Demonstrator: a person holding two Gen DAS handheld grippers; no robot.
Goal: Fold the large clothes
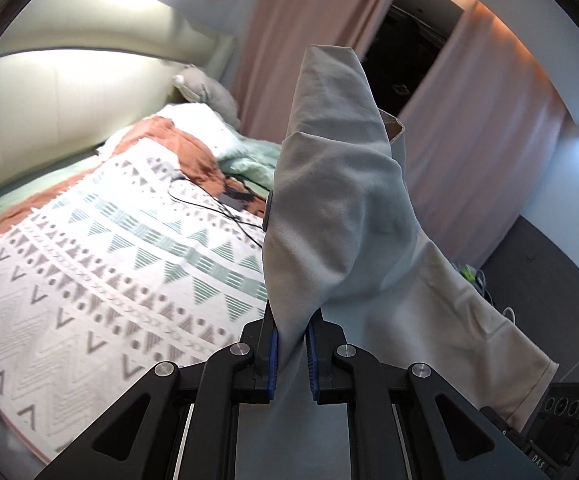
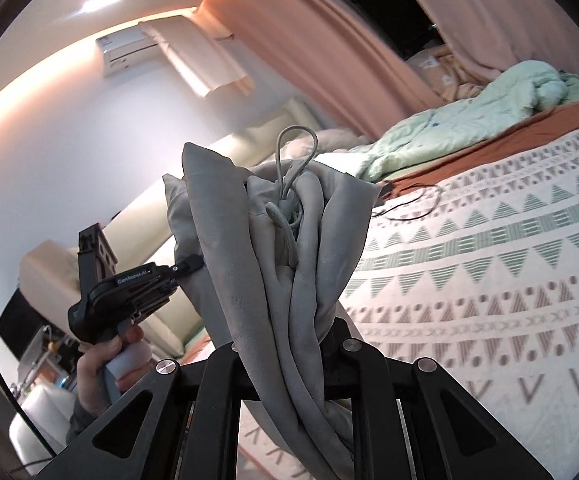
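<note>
Lifting a pale grey garment (image 1: 329, 200) clear of the bed (image 1: 89, 280), a person holds it aloft with a hand-held gripper in each hand. The left gripper (image 1: 292, 356) is clamped on a fold of the cloth, its blue pads (image 1: 274, 356) pressing the fabric from either side while the rest drapes over the fingers and trails off to the right. The right gripper (image 2: 289, 344) is closed on a thick bunch of the same garment, where a drawstring loop (image 2: 295, 152) sticks up, suggesting the waistband or hood end, though the bundle hides the jaw tips. The person's left hand (image 2: 105, 364) shows beyond, gripping its tool's handle. The step in hand appears to be the pick-up and shake-out before any fold is made. Next, the two grips likely need to draw apart to spread the cloth, then lower it flat onto the patterned blanket (image 2: 489, 272), clear of the black cable (image 2: 413, 200) lying there.
</note>
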